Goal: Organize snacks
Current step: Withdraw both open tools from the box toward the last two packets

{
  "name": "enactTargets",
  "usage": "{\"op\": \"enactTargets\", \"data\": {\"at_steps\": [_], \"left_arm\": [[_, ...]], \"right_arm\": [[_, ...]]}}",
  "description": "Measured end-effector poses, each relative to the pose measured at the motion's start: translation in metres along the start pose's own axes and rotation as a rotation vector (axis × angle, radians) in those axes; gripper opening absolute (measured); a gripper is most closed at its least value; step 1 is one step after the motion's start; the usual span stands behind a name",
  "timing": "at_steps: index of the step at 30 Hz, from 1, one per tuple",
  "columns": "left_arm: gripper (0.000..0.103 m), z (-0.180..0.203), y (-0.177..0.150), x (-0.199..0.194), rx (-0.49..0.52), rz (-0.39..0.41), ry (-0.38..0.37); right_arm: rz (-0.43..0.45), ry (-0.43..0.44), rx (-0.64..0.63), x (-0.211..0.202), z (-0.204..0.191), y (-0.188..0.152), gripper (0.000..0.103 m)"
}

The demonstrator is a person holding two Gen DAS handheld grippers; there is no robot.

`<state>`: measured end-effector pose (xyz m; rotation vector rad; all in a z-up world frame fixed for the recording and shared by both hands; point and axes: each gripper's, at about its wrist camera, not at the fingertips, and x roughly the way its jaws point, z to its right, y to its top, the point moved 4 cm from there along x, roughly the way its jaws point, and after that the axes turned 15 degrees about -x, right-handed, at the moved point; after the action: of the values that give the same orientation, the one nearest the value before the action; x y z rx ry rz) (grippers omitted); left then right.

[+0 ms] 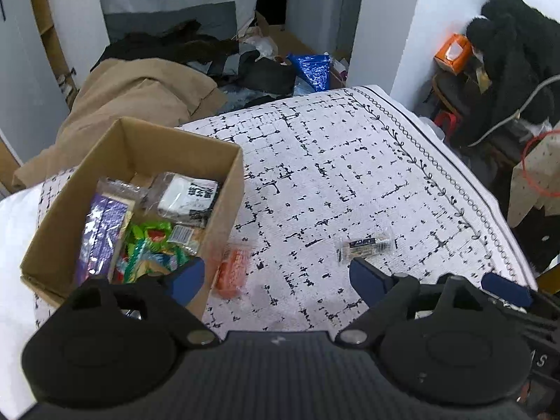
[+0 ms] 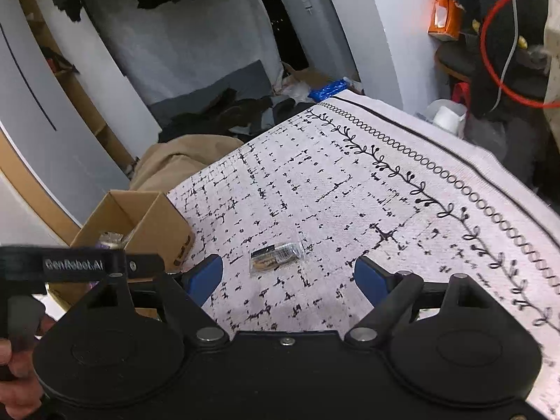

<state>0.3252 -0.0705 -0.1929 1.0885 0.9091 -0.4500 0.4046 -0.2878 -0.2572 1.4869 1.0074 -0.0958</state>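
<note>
A cardboard box (image 1: 224,189) stands at the left of the patterned cloth and holds several snack packs: a purple one (image 1: 99,234), green ones (image 1: 154,245) and a white-and-black one (image 1: 190,196). An orange snack pack (image 1: 232,271) lies on the cloth against the box's right side. A small clear-wrapped dark snack (image 1: 365,245) lies further right; it also shows in the right wrist view (image 2: 276,255). My left gripper (image 1: 276,280) is open and empty above the cloth beside the box. My right gripper (image 2: 288,276) is open and empty, just short of the clear-wrapped snack. The box also shows in the right wrist view (image 2: 164,224).
The white cloth with black marks (image 1: 350,161) covers the table. A tan coat (image 1: 140,94) and dark clothes lie beyond its far edge. An orange box (image 1: 453,52), black fleece (image 1: 514,45) and cables sit at the right. The left gripper's body (image 2: 80,266) crosses the right view.
</note>
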Motion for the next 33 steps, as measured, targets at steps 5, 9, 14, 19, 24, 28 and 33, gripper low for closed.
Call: {"op": "enactTargets", "data": {"at_steps": [5,9,14,19,24,28,33], "left_arm": [[0.076,0.004,-0.008,0.021,0.022,0.003,0.047],[0.075,0.007,-0.013,0.035,0.054,0.014,0.08],[0.07,0.005,-0.02,0.052,0.053,0.021,0.135],[0.069,0.011,-0.027,0.062,0.089,0.058,0.179],[0.069,0.017,-0.029,0.07,0.12,0.085,0.237],[0.069,0.016,-0.028,0.076,0.131,0.1,0.272],[0.069,0.005,-0.02,0.082,0.12,0.103,0.292]], "right_arm": [[0.037,0.033,0.056,0.015,0.015,-0.011,0.076],[0.044,0.052,0.039,0.028,0.016,-0.012,0.075],[0.035,0.092,-0.003,0.045,0.009,-0.013,0.072],[0.029,0.103,-0.042,0.054,0.004,-0.014,0.072],[0.01,0.09,-0.063,0.066,0.005,-0.017,0.07],[0.013,0.088,-0.07,0.07,0.006,-0.018,0.069],[0.016,0.086,-0.071,0.071,0.006,-0.018,0.069]]}}
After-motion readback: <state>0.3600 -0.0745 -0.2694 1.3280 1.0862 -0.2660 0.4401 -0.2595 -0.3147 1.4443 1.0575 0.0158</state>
